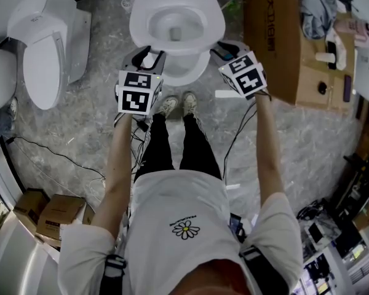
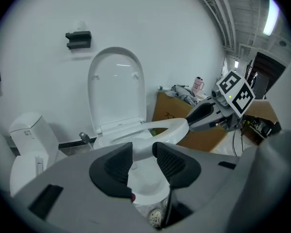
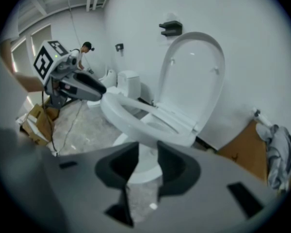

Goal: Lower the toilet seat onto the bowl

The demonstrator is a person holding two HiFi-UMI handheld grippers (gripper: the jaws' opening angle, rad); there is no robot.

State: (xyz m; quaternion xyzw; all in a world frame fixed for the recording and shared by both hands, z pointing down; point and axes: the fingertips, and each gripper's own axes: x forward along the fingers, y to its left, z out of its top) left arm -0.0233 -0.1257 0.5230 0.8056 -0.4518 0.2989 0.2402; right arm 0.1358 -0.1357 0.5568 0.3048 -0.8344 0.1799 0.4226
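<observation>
The white toilet [image 1: 172,66] stands at the top middle of the head view, lid [image 2: 115,89] upright against the wall. Its ring seat [image 2: 170,128] [image 3: 128,119] hangs tilted, front edge lifted off the bowl. My left gripper [image 1: 149,58] [image 2: 141,155] is at the seat's front left. Its jaws are open, with the white rim running between them. My right gripper [image 1: 225,52] [image 3: 143,160] is at the front right, open too, just under the seat's edge, with only the bowl's side showing in its gap. Each gripper is seen across the seat in the other's view.
A second toilet [image 1: 46,45] stands at the left. A large cardboard box [image 1: 277,39] with clothes on it stands close on the right. Cables [image 1: 55,155] cross the marble floor around the person's shoes [image 1: 176,105]. Small cartons [image 1: 46,214] lie lower left.
</observation>
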